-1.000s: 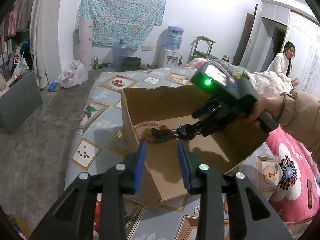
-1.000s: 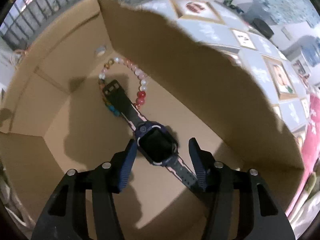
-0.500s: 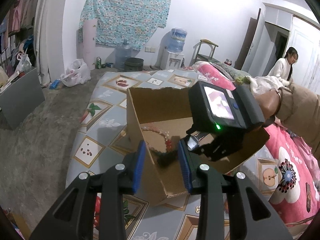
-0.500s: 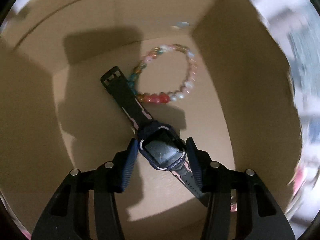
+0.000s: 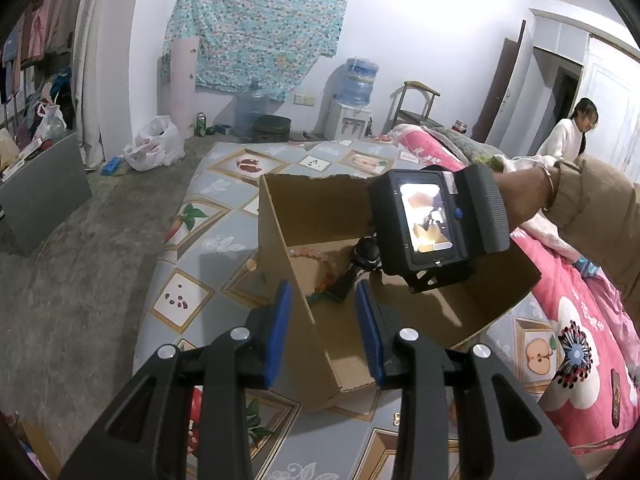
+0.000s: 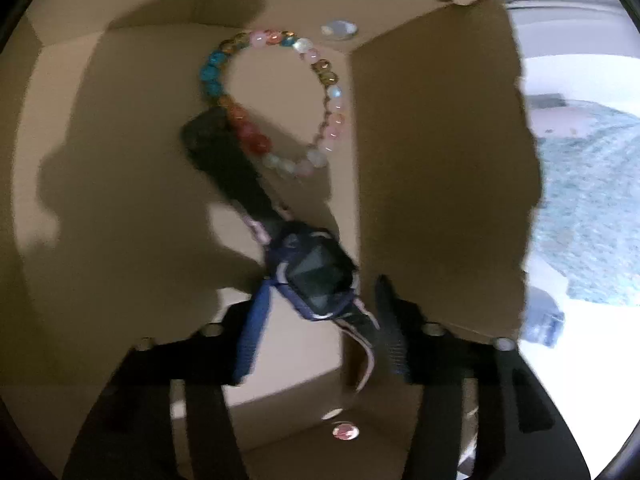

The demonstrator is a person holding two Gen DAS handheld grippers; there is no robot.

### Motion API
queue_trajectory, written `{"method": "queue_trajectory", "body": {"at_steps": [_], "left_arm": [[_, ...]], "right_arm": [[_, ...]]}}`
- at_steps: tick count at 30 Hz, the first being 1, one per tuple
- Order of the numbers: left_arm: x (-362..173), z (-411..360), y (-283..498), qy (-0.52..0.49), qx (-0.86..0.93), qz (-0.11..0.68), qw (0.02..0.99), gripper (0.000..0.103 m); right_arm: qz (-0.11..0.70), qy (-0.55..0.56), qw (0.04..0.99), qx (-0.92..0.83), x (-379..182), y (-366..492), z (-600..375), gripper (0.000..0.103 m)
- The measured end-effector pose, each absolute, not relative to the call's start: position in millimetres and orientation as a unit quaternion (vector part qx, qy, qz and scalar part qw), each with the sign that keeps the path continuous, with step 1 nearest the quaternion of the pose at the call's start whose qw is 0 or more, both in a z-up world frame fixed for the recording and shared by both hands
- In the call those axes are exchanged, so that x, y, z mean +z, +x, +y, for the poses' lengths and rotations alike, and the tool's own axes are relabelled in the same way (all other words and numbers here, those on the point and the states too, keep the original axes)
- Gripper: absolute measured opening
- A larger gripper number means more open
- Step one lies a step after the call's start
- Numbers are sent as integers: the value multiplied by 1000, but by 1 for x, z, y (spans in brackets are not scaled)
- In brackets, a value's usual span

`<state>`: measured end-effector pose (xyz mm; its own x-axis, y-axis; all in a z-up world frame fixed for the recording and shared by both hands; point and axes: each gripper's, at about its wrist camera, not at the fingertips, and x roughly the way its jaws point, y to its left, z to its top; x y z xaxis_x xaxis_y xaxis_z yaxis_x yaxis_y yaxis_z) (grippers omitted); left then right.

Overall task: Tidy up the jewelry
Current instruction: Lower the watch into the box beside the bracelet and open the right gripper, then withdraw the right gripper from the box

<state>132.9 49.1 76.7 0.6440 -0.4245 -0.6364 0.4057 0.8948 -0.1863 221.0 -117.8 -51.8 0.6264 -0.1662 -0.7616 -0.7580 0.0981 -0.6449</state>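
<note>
Right gripper (image 6: 320, 320) released around watch (image 6: 320, 280) inside box (image 6: 432, 160); left gripper (image 5: 323, 320) released, empty

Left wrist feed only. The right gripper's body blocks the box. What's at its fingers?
Observer: The right gripper straddles a dark watch on the box floor. There is a gap at one finger, so it looks released, though the frame is blurred.
Operator: Is the strap clear of the beads?
Observer: No. The strap's far end overlaps the bead bracelet at its red beads.
Operator: Anything else in there?
Observer: A small pale round piece beyond the bracelet, by the far wall.
</note>
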Motion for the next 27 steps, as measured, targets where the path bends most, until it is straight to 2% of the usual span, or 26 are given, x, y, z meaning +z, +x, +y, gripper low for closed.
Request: {"method": "queue_trajectory", "body": {"at_steps": [2,7,12,14,17,19,24,27], "left_arm": [[75,50,134,-16,-228,357,906,32],[72,52,136,-20,-227,361,904,34],[74,52,133,-21,-227,353,907,37],[75,51,132,-21,-228,348,909,40],[79,49,127,-19,-234,336,912,46],[82,46,123,-15,-239,326,914,55],[88,45,109,-7,-241,311,919,75],[85,50,98,-9,-242,315,918,82]], "right_arm": [[361,-625,656,220,-45,221,-121,64],[383,-555,702,227,-13,239,-143,66],[404,-443,770,217,37,256,-175,66],[407,-361,811,215,54,254,-198,66],[400,-208,865,221,73,209,-207,66],[372,-103,891,239,89,185,-220,67],[293,31,927,234,101,105,-229,73],[270,82,935,216,94,64,-230,76]]}}
